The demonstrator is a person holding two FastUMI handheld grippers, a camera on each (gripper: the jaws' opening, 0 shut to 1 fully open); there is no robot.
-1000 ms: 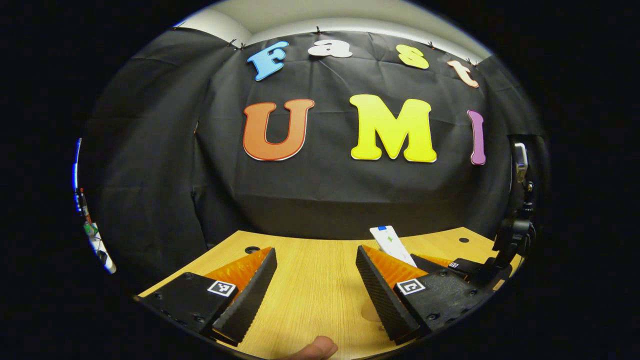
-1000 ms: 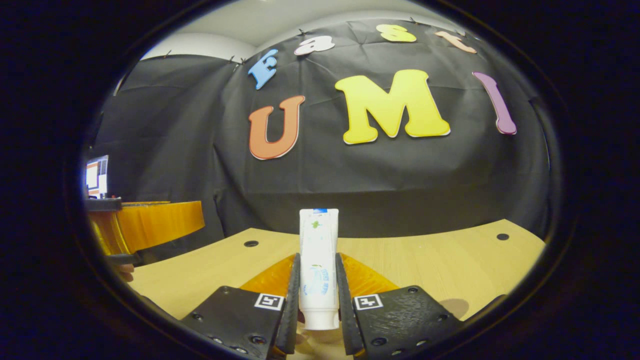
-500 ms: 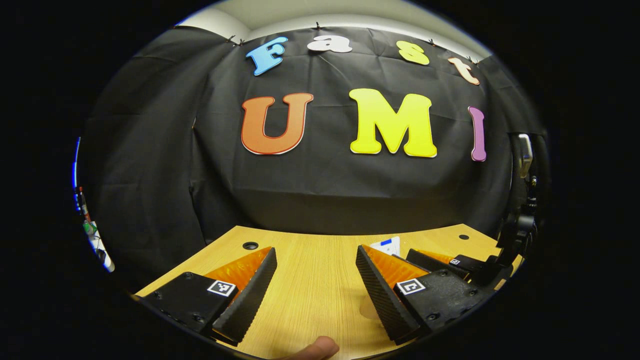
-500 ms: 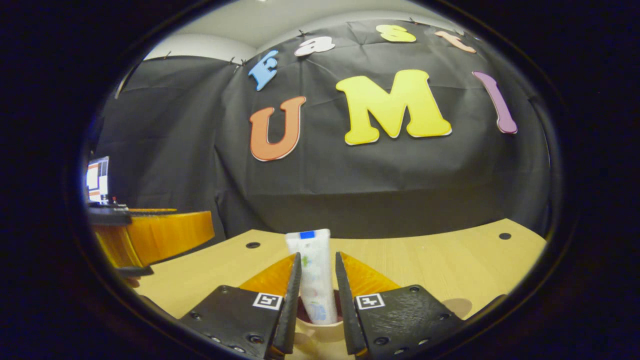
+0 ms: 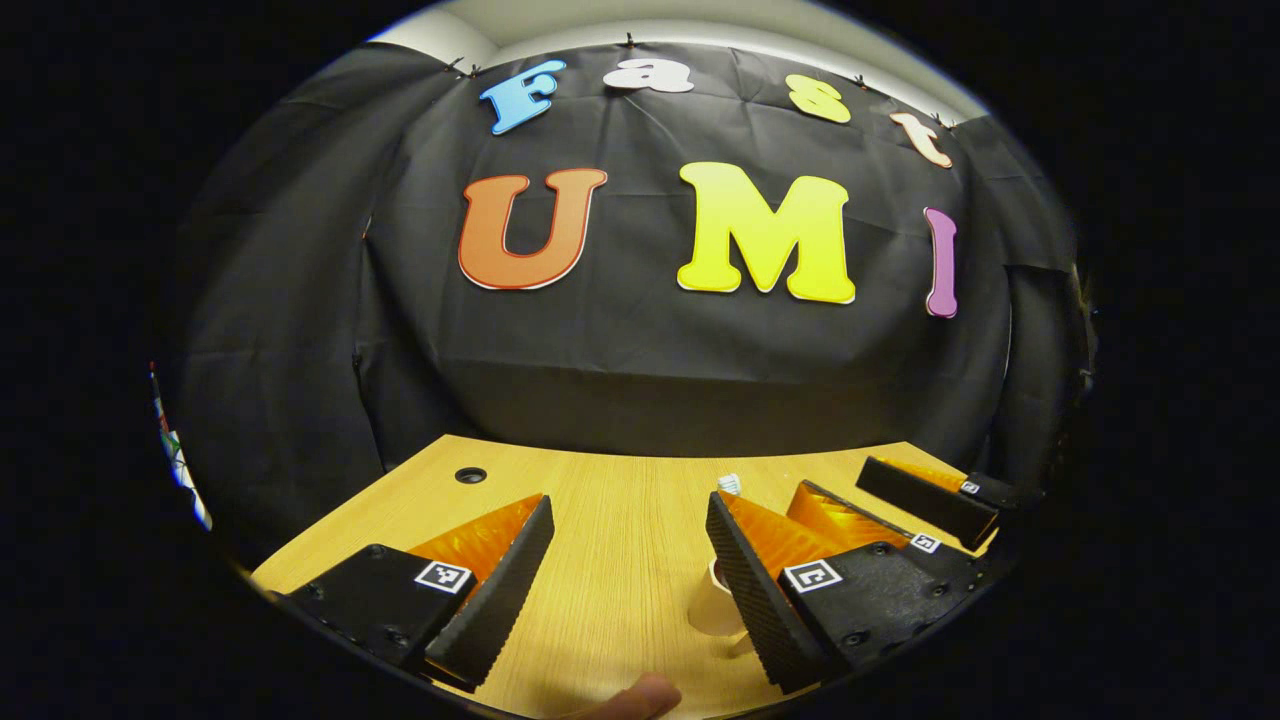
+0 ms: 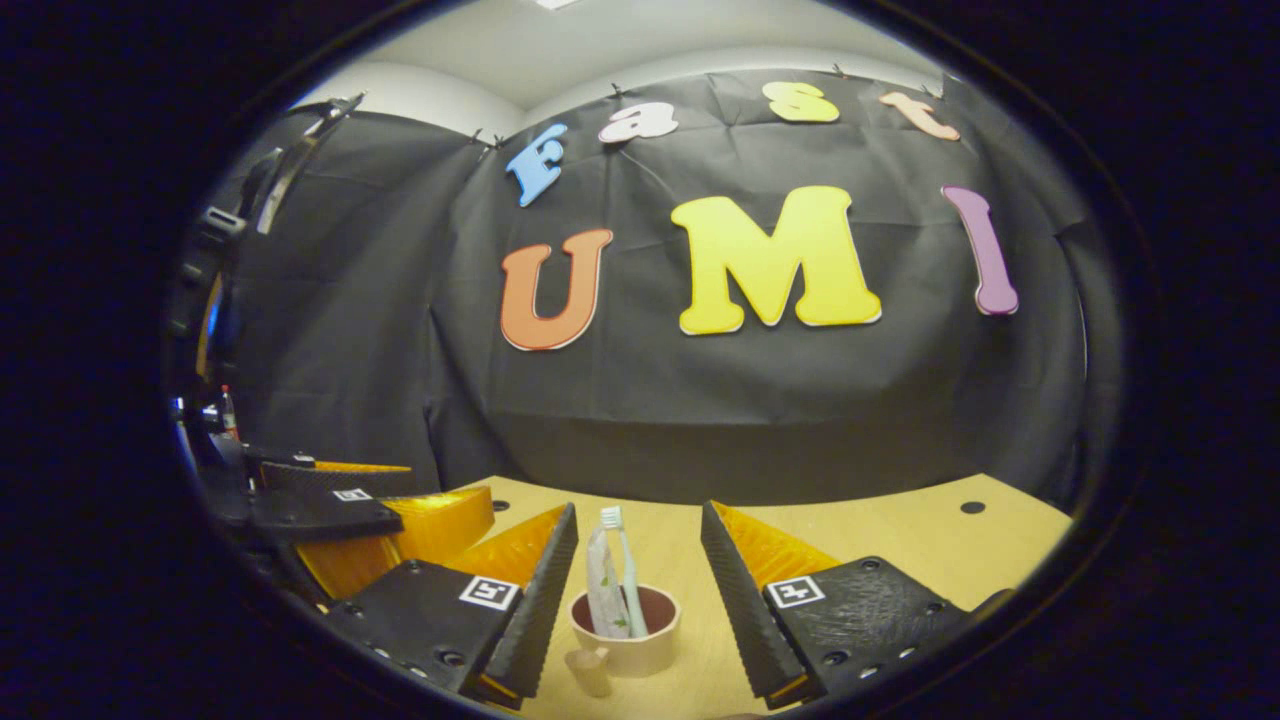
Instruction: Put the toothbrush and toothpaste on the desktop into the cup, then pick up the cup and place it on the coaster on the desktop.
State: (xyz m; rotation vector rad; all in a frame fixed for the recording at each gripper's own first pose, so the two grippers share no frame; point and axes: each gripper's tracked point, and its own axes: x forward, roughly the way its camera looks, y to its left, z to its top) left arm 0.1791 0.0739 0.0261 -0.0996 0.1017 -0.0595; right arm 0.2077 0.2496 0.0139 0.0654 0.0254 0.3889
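In the right gripper view, the cup (image 6: 625,630) stood upright on the wooden counter (image 6: 900,540), a beige cup with a dark reddish inside and a small handle turned toward the camera. The toothbrush (image 6: 622,570) and the toothpaste (image 6: 603,590) both stood inside it, leaning side by side, the white brush head rising above the flattened end of the tube. The cup sat in the gap between the two fingers of the right claw (image 6: 640,560), which were spread wide and touched neither the cup nor what was in it. Black ribbed pads lined the inner faces of those fingers, backed by orange plastic.

In the left gripper view, the same cup (image 5: 715,610) showed as a pale curved shape just beside the left claw's right-hand finger, mostly hidden behind it, with the tip of the toothbrush (image 5: 728,484) poking up past the finger's end. The left claw (image 5: 625,520) was also spread wide, holding nothing, with bare counter (image 5: 620,560) between its fingers. A fingertip (image 5: 640,697) of the person's hand showed at the bottom edge of that view.

Each claw appeared in the other's camera: the right claw (image 5: 900,500) lay off to the right in the left gripper view, just beyond the cup, and the left claw (image 6: 360,510) sat low at the left in the right gripper view. Small round holes (image 5: 470,474) marked the counter near its far edge.
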